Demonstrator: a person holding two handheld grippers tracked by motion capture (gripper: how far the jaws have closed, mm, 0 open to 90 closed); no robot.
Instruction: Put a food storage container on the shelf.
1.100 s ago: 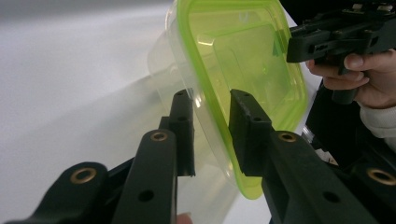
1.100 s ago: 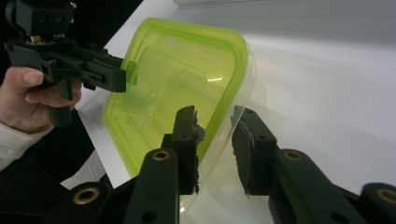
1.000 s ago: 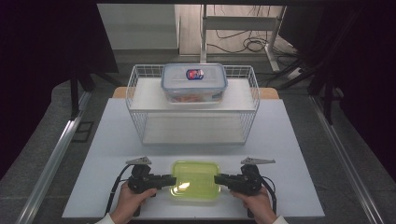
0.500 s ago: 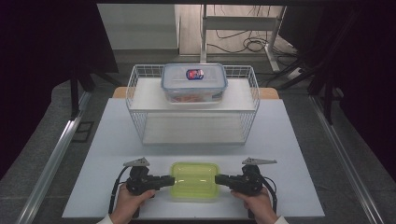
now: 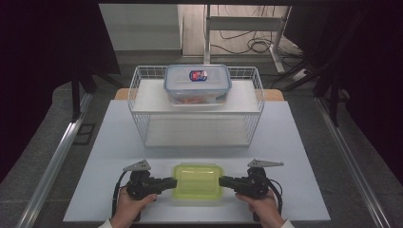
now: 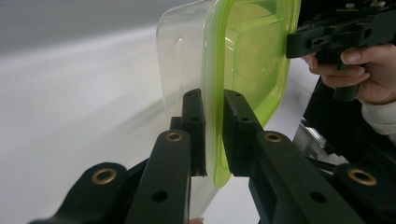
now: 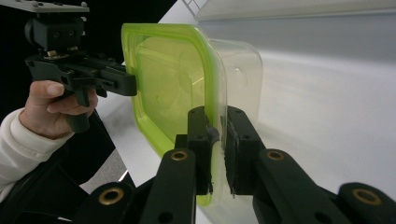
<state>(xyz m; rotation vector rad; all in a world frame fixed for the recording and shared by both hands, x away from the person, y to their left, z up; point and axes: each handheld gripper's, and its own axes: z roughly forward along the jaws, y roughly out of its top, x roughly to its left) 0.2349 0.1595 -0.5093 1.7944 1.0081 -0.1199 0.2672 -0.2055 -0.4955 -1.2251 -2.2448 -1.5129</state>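
Note:
A clear container with a green lid [image 5: 197,181] lies at the front middle of the white table [image 5: 294,142]. My left gripper [image 5: 173,181] holds its left end and my right gripper [image 5: 222,181] its right end. In the left gripper view my gripper [image 6: 214,133] has the lid's rim [image 6: 215,84] between its pads. The right gripper view shows my gripper [image 7: 218,140] clamped on the rim [image 7: 215,60] at the opposite end. Both pairs of jaws have just been closing with the rim between them.
A white wire rack [image 5: 142,118] stands at the back middle of the table. A clear container with a blue-rimmed lid [image 5: 197,83] rests on its top shelf, and the lower shelf [image 5: 195,130] is bare. Dark floor and metal rails flank the table.
Both grippers have tightened onto the short ends of the green-lidded container. The container stays at the front of the table and the hands have barely shifted.

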